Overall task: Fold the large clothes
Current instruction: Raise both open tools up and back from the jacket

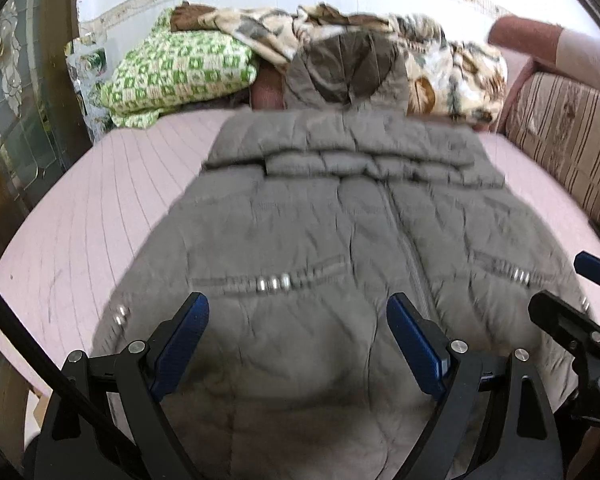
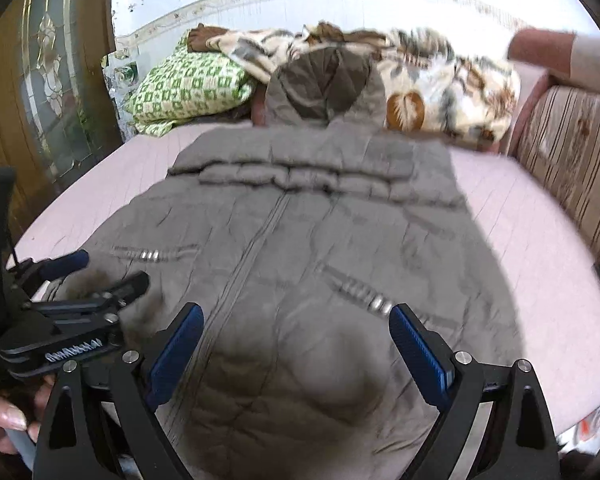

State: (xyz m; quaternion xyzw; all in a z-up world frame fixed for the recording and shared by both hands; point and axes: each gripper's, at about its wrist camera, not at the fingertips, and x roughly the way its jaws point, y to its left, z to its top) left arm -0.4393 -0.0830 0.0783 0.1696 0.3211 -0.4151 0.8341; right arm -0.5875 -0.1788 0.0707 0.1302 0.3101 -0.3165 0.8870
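Note:
A grey-brown quilted hooded jacket (image 1: 340,232) lies flat, front up, on a pink bed sheet (image 1: 112,208), hood (image 1: 340,72) at the far end, sleeves folded across the chest. It also shows in the right wrist view (image 2: 308,240). My left gripper (image 1: 298,312) is open and empty above the jacket's near hem, left of the zip. My right gripper (image 2: 296,320) is open and empty above the hem, right of the zip. The right gripper shows at the right edge of the left wrist view (image 1: 572,292); the left gripper shows at the left of the right wrist view (image 2: 112,268).
A green-and-white checked blanket (image 1: 180,72) and a brown-cream patterned blanket (image 1: 440,68) are piled at the bed's far end. A striped sofa back (image 1: 572,140) runs along the right. A wooden door with glass (image 2: 48,92) stands at the left. The pink sheet (image 2: 540,260) borders the jacket.

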